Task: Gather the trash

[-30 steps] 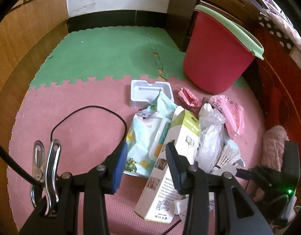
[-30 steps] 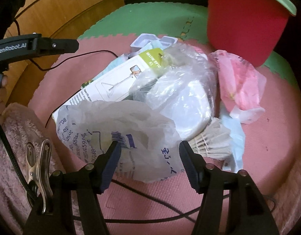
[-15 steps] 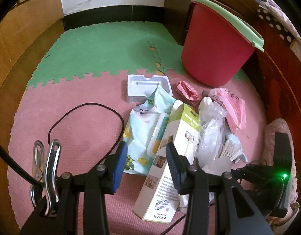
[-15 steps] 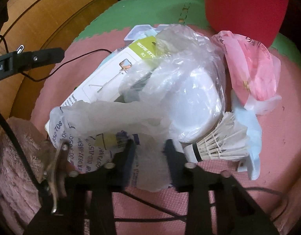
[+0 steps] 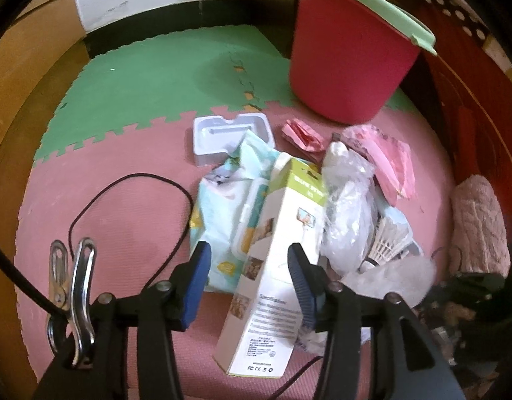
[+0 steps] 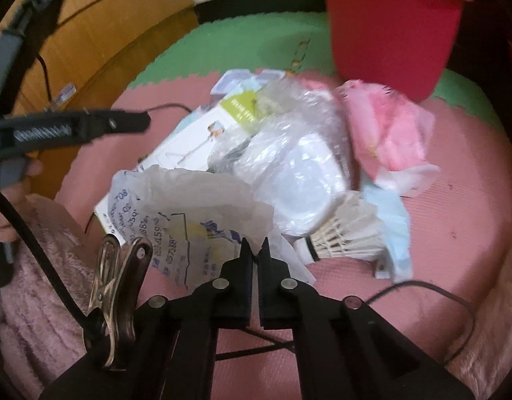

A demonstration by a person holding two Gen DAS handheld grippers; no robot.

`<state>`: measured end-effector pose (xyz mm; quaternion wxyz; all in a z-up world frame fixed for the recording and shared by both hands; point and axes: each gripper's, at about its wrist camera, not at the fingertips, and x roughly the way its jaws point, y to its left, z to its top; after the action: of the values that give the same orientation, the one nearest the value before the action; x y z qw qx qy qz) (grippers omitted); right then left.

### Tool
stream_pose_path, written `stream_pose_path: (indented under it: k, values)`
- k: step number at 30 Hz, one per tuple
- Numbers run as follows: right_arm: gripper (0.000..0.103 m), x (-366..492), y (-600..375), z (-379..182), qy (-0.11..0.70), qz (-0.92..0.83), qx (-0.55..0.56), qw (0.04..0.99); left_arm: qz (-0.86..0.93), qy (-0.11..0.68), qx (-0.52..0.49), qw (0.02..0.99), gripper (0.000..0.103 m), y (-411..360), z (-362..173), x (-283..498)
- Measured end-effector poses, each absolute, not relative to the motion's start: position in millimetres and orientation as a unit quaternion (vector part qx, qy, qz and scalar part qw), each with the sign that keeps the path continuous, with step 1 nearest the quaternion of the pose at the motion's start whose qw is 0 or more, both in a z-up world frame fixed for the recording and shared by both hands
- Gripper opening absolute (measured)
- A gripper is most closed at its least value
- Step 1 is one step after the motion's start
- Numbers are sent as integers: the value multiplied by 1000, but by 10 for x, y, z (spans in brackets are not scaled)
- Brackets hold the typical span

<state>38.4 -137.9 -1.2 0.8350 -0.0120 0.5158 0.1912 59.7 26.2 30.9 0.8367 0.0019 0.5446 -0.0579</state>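
Observation:
Trash lies heaped on the pink foam mat: a white and green box [image 5: 276, 266], a wet-wipe pack [image 5: 229, 206], a clear plastic bag [image 5: 349, 200], a pink bag [image 5: 389, 160] and a shuttlecock [image 5: 386, 243]. A red bucket [image 5: 349, 66] with a green rim stands behind the heap. My left gripper [image 5: 249, 280] hangs over the box's near half; its jaws are opening and the box shows between them, unpressed. My right gripper [image 6: 255, 245] is shut on a crumpled white printed bag [image 6: 189, 206], in front of the clear bag [image 6: 306, 173] and shuttlecock [image 6: 349, 236].
A white moulded tray [image 5: 222, 133] and a folded pink scrap [image 5: 302, 133] lie near the bucket. A black cable [image 5: 176, 180] loops over the mat at left. A pink fluffy cloth [image 5: 479, 226] sits at right. Wooden panels border the green mat [image 5: 156, 76].
The right jaws closed from wide open onto the printed bag and drew it up a little. The left jaws spread wider, and that gripper came closer over the box.

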Motion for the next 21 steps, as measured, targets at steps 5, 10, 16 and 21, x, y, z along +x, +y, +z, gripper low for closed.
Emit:
stream_pose_path:
  k: [5,10,16,21]
  values:
    - [3,256,-1608,183,498,165,15,851,-82,553,18,829,58,122,249,582]
    - [3,234,-1838,228,498,117,38,858,-98,567,28,818,63,18,166,579]
    - [3,284,-2114,165,506,75,75,856,-115,589,41,799,63,-125,18,620]
    - [3,308,-2178,132,507,73,97,853,-112,600,63,790,64,-220,-94,658]
